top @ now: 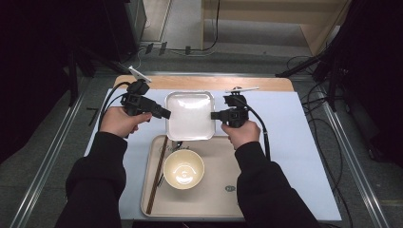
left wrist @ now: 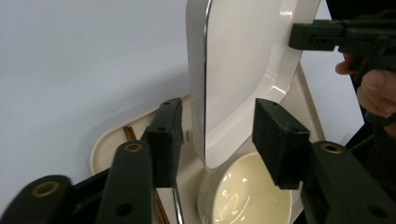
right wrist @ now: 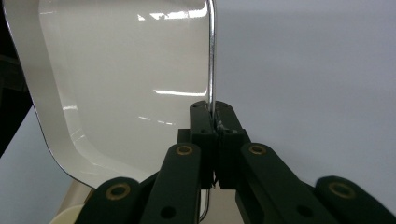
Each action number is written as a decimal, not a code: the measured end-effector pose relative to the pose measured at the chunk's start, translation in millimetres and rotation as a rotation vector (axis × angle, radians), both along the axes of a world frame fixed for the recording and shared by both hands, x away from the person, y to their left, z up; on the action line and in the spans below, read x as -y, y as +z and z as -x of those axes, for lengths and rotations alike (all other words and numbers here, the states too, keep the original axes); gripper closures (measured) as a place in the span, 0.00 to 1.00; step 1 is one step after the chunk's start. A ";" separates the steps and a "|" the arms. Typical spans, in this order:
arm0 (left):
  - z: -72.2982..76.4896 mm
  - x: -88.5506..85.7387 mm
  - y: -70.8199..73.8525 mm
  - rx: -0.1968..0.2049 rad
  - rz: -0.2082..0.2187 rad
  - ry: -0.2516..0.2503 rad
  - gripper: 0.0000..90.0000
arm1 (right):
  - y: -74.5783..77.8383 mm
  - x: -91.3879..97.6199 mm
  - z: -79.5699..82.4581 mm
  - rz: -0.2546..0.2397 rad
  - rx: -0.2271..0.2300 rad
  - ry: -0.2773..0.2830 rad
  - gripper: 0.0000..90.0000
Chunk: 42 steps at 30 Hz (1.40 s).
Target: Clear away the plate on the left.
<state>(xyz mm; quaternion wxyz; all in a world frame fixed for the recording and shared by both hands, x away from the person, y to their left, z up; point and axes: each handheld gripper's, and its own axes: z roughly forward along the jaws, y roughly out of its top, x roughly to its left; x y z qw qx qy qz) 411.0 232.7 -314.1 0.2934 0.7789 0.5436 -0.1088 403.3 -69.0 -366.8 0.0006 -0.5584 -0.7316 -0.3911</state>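
A square white plate [top: 189, 115] is level over the far edge of the beige tray [top: 218, 199]. My right gripper [top: 214, 115] is shut on its right rim; in the right gripper view the jaws [right wrist: 214, 126] pinch the thin edge of the plate [right wrist: 126, 79]. My left gripper [top: 164, 114] stands open at the left rim. In the left gripper view the plate [left wrist: 243, 60] passes between the two pads [left wrist: 222, 140] with a gap on each side. A cream bowl [top: 183, 169] sits on the tray below.
Brown chopsticks [top: 156, 175] lie along the tray's left side, and a metal utensil handle [left wrist: 176, 205] lies beside the bowl [left wrist: 247, 196]. The tray rests on a pale blue-white mat [top: 294, 142]. Cables and stands crowd the floor beyond the table.
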 end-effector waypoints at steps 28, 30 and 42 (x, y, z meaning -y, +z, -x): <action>25.2 -27.5 4.8 0.133 -0.011 -0.074 0.42 | -9.4 62.6 -4.8 0.023 -0.104 0.000 0.99; 26.5 -29.2 4.1 0.134 -0.003 -0.070 0.42 | -11.2 67.8 -4.0 0.025 -0.114 -0.005 0.99; 35.4 -41.8 -2.4 0.148 -0.011 -0.068 0.41 | -12.5 89.3 0.9 0.047 -0.153 0.010 0.99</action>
